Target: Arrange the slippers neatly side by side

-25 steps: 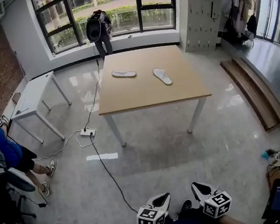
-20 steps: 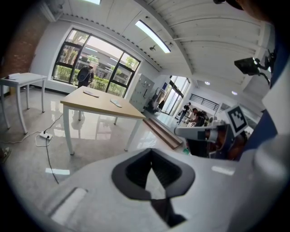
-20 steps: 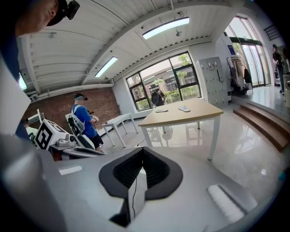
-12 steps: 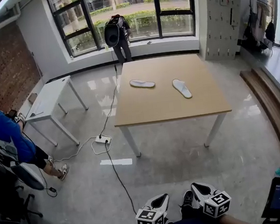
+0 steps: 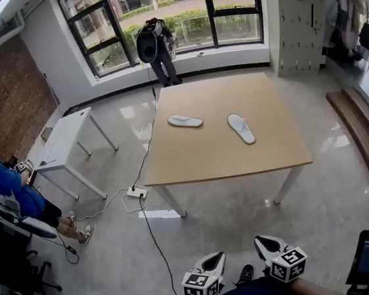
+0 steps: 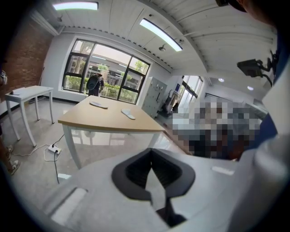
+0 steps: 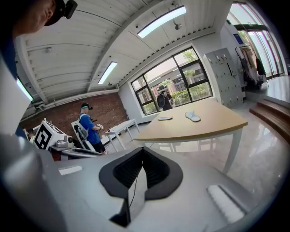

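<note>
I hold both tongs low and close to my body at the bottom centre of the head view. That makes sense to me, since I stand well apart from the table (image 5: pixel 226 162) and nothing is within reach yet. The left gripper (image 5: pixel 212 261) has its pads pressed together at the tips with nothing between them, and the right gripper (image 5: pixel 263 242) is closed and empty in the same way. I judge that both are simply being carried, not readied for a grasp.

The two white slippers lie on the wooden tabletop in the upper middle of the frame, towards its far half and clearly apart from each other. The left slipper (image 5: pixel 185 121) has its long axis running nearly across the frame, dipping slightly to the right. The right slipper (image 5: pixel 240 128) runs from upper left to lower right, much closer to up-and-down. So they are not parallel, and the pair is not yet arranged. From here they are too small for me to tell which end is the toe.
</note>
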The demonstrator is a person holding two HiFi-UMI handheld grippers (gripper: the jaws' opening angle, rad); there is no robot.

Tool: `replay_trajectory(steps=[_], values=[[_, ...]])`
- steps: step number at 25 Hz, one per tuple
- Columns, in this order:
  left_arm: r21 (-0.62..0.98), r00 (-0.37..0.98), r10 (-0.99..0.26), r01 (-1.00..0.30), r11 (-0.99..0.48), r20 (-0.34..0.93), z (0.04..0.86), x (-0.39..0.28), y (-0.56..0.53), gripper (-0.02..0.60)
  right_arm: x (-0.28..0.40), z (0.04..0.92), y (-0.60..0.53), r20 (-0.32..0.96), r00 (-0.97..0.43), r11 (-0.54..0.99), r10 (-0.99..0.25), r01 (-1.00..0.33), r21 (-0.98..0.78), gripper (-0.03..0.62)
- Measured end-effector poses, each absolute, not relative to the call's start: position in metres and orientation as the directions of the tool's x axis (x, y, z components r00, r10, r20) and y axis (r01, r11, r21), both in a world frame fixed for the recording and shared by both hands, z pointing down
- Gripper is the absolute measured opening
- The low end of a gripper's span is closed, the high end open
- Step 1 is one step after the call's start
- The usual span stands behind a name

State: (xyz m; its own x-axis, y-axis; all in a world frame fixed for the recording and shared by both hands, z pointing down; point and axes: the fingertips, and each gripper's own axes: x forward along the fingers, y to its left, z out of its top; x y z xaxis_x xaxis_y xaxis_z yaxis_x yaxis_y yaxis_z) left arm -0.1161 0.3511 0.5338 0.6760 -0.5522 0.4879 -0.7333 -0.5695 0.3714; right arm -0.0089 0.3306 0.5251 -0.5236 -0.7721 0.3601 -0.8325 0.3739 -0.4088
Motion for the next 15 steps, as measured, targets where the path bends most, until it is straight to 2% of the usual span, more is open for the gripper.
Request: replay_trajectory(steps=[15], values=[[0.341, 0.689, -0.517, -0.712, -0.614, 0.507, 0.533, -0.036, 0.265, 0.005, 0.067, 0.536, 0.248, 0.358, -0.505, 0.313, -0.785, -0.823, -0.475, 0.011]])
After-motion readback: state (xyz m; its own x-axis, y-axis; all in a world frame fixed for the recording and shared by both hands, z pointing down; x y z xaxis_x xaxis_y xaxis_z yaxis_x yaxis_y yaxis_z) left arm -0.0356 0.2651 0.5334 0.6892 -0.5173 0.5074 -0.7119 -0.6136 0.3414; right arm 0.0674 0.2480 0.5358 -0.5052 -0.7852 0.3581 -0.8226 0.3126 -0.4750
